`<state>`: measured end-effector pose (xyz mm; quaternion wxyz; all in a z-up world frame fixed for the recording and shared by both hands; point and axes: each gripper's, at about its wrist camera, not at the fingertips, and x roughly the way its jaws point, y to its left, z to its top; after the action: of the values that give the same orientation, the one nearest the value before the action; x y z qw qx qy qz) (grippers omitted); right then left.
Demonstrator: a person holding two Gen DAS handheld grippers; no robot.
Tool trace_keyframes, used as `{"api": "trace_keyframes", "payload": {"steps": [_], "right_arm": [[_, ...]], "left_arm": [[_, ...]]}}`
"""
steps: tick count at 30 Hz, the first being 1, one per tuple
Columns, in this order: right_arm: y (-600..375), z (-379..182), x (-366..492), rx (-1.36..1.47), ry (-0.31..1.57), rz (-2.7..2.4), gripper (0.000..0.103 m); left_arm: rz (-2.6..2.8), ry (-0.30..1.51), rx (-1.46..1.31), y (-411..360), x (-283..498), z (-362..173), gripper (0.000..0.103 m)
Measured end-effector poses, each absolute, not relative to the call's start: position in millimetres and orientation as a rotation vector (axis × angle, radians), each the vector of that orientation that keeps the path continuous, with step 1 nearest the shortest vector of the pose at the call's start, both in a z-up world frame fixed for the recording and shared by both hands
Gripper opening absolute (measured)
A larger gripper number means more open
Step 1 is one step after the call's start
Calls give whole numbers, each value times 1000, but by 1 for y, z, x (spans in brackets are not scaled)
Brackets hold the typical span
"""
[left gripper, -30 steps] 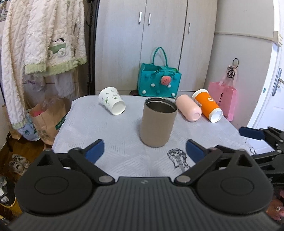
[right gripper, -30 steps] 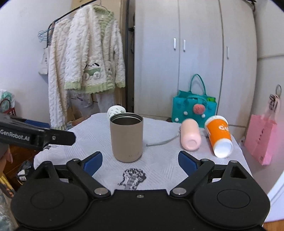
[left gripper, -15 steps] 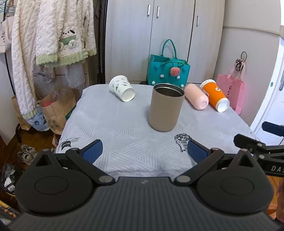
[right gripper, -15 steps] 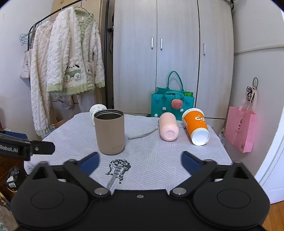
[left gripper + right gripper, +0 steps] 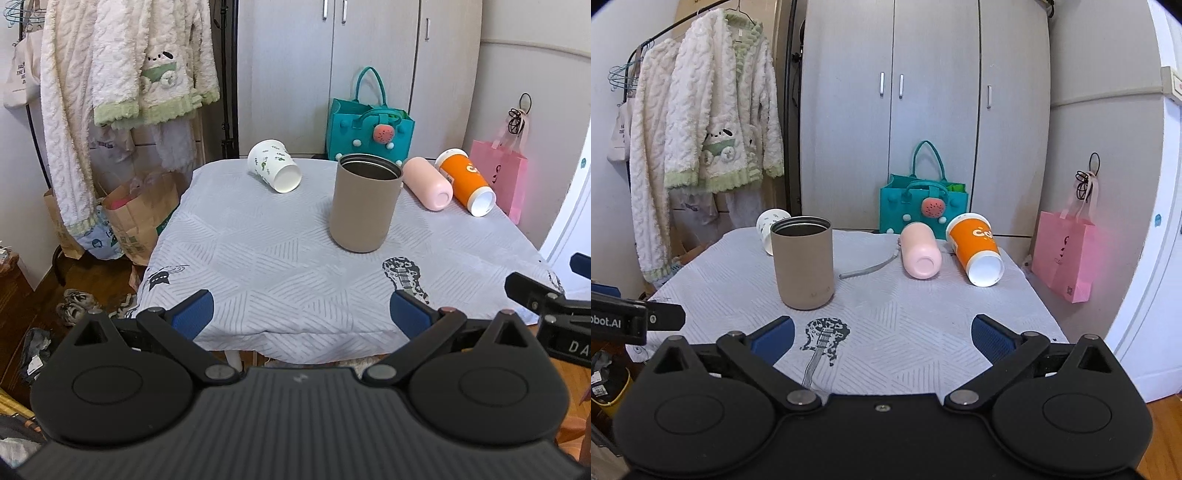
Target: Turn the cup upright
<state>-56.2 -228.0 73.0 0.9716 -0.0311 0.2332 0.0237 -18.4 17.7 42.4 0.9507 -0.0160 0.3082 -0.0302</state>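
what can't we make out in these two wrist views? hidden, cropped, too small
- White paper cup: right wrist view, mostly hidden behind the beige tumbler.
- Right claw: left wrist view, cut off by the right edge, so its opening is unreadable there.
- Left claw: right wrist view, cropped by the left edge.
- Tumbler logo: right wrist view, too faint to read.
- Orange cup lettering: partly wraps out of sight.
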Motion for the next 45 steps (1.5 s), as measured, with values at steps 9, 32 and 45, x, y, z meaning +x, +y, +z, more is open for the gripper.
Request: {"api": "trace_keyframes", "payload": {"steps": [9, 32, 45], "right_arm": [[-228, 71, -65, -48, 450, 12, 103], [-230, 61, -56, -33, 419, -24, 103], [-231, 62, -56, -39, 417, -40, 103]], "left_arm": [[-76, 608, -36, 19, -20, 37, 103], [-51, 589, -23, 19, -10, 27, 103], [-39, 595, -21, 18, -11, 24, 103]]}}
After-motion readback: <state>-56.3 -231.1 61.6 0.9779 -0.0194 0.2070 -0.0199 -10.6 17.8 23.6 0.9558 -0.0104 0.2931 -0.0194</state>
